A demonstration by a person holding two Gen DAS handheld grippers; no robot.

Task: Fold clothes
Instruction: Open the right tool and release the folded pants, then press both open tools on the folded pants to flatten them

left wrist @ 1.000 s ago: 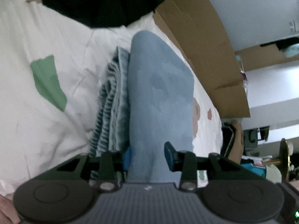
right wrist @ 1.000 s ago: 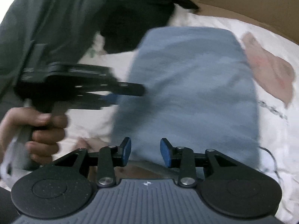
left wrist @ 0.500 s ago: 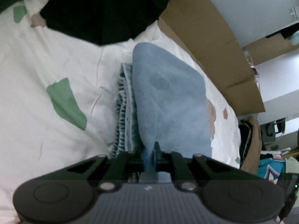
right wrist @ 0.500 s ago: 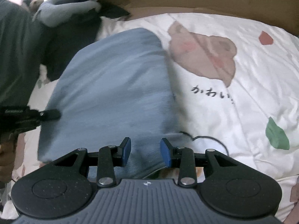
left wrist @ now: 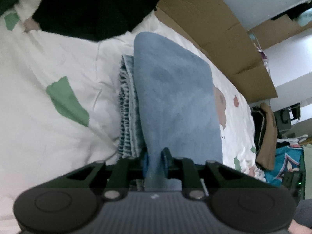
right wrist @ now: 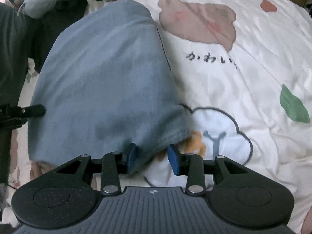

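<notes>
The left gripper (left wrist: 155, 160) has the near edge of the folded blue garment (left wrist: 175, 97) between its narrow-set jaws, which have just been opening; whether the pads press the cloth I cannot tell. The right gripper (right wrist: 152, 158) stands partly open — the garment's near corner lies against its left pad, the right pad clear of it. The garment stretches ahead of both, lying on a white printed bedspread (right wrist: 243, 78). Left of the left gripper, under the garment's edge, sits a striped folded cloth (left wrist: 126, 117). Far ahead lie dark clothes (left wrist: 93, 9) — cardboard (left wrist: 214, 35) off to the right.
</notes>
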